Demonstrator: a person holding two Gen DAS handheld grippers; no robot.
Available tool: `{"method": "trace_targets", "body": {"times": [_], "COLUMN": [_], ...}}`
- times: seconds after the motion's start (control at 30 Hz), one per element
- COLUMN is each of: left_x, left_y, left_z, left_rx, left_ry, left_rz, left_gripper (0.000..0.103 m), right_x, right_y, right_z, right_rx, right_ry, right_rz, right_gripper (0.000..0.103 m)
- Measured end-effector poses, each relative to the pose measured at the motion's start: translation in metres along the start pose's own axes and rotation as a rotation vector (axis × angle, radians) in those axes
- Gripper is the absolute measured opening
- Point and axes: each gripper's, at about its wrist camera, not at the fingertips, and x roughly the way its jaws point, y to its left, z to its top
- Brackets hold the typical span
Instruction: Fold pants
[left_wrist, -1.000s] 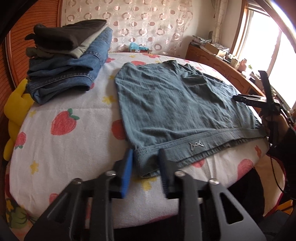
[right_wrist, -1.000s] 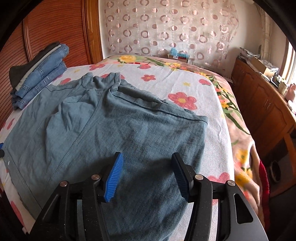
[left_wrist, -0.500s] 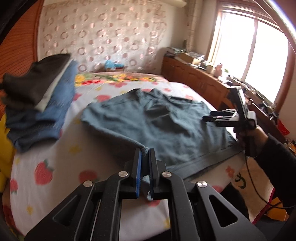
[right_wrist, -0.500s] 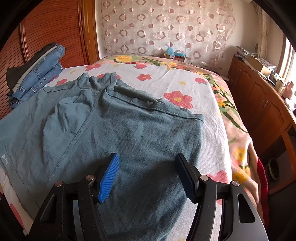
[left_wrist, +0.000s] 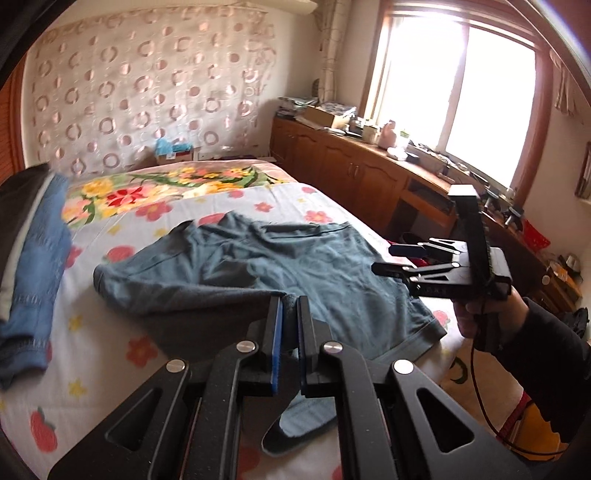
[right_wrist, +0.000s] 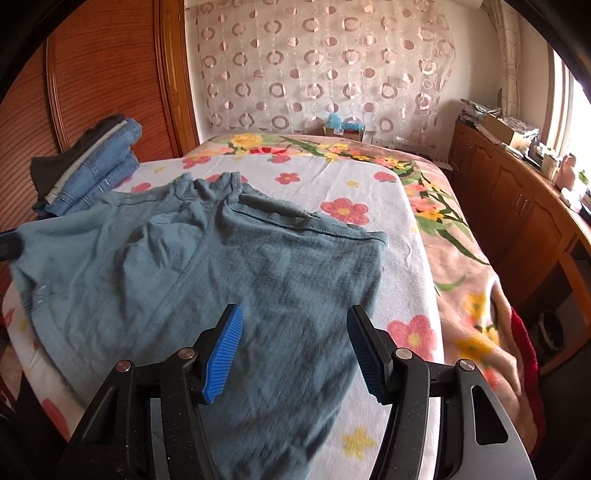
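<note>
Two grippers work over one pair of teal pants (right_wrist: 229, 273) spread on the flower-print bedspread (right_wrist: 332, 181). The left gripper (left_wrist: 290, 310) has its blue-padded fingers pressed together on a corner of the cloth, and that corner is raised off the bed so the fabric drapes down from the pinch, with a loose end hanging under the fingers. The rest of the pants lies flat across the middle of the bed, its far edge rumpled. The right gripper (right_wrist: 293, 347) hangs just above the near part of the pants with its jaws spread and closing a little; the cloth lies beneath the gap, and the pads do not press on it. In the left wrist view the person's right hand (left_wrist: 480, 314), in a dark sleeve, holds that gripper's handle at the bed's right edge. A stack of folded jeans (right_wrist: 99, 170) sits at the far left of the bed, well apart from the pants, beside the wooden wardrobe (right_wrist: 96, 70)
</note>
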Motion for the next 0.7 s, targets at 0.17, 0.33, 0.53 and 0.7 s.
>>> {"method": "trace_targets", "body": {"times": [0.17, 0.33, 0.53, 0.7], "left_x": [0.012, 0.016, 0.012, 0.013], "left_y": [-0.002, 0.001, 0.013, 0.029], "left_z": [0.004, -0.002, -0.012, -0.031], "left_rx": [0.001, -0.008, -0.031, -0.057], "left_ry": [0.018, 0.034, 0.04, 0.087], "left_rz": [0.014, 0.058, 0.079, 0.115], "left_gripper": [0.008, 0.023, 0.05, 0.053], "right_x": [-0.004, -0.001, 0.004, 0.006], "right_y": [0.006, 0.012, 0.019, 0.028], "right_z": [-0.008, -0.015, -0.016, -0.014], "right_rx": [0.026, 0.024, 0.022, 0.045], "right_ry": [-0.016, -0.018, -0.016, -0.013], "right_rz": [0.015, 0.021, 0.035, 0.072], "right_gripper": [0.062, 0.062, 0.062, 0.062]}}
